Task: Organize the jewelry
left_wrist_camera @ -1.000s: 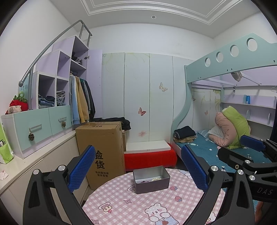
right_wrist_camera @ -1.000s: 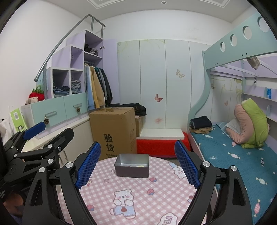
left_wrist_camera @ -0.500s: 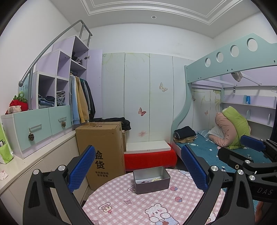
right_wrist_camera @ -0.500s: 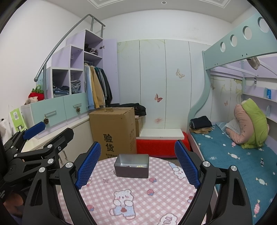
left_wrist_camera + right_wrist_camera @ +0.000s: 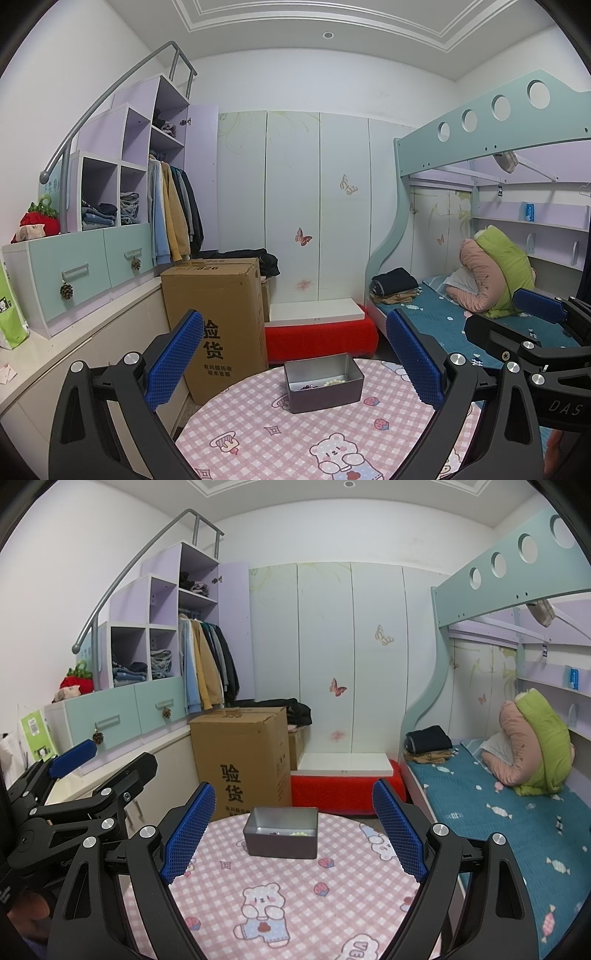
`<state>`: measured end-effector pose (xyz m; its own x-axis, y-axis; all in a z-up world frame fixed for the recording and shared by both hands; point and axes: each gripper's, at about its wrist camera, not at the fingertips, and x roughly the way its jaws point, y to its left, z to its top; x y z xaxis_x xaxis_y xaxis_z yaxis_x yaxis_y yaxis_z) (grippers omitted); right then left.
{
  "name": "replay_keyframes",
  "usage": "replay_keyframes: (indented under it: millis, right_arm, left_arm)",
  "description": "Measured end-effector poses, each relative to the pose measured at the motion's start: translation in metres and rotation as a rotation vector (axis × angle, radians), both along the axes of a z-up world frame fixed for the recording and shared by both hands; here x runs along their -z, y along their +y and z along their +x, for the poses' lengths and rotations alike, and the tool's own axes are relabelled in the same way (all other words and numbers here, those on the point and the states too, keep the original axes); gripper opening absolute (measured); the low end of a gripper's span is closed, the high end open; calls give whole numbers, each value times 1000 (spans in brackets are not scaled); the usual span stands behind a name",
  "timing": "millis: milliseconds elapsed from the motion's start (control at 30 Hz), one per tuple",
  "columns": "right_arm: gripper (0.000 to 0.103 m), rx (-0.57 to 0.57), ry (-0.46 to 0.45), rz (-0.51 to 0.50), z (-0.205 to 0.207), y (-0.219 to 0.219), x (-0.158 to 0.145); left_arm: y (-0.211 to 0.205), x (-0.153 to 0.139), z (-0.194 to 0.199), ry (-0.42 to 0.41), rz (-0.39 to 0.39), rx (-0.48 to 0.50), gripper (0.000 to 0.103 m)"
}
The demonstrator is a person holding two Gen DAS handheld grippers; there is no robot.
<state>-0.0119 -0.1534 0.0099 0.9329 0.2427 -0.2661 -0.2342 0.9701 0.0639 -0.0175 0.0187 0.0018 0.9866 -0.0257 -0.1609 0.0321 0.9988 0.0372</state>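
A grey metal box (image 5: 324,382) stands on the far part of a round table with a pink checked cloth (image 5: 295,435). Inside the box lie a pale bead bracelet (image 5: 335,380) and a dark purple one (image 5: 307,387). The box also shows in the right wrist view (image 5: 281,832), with pale beads (image 5: 300,833) just visible. My left gripper (image 5: 293,360) is open and empty, held above the table in front of the box. My right gripper (image 5: 293,832) is open and empty, beside it on the right.
A cardboard box (image 5: 218,317) stands behind the table on the left. A red bench with a white top (image 5: 317,332) sits beyond it. A bunk bed (image 5: 498,805) runs along the right. A low counter with drawers (image 5: 70,273) runs along the left.
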Motion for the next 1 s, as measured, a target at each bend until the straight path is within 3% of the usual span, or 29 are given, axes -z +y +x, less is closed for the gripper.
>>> replay_keyframes:
  millis: [1000]
  right_arm:
    - [84,-2,3,4,1,-2,-1]
  left_arm:
    - [-1,4,5,0,4,3,96]
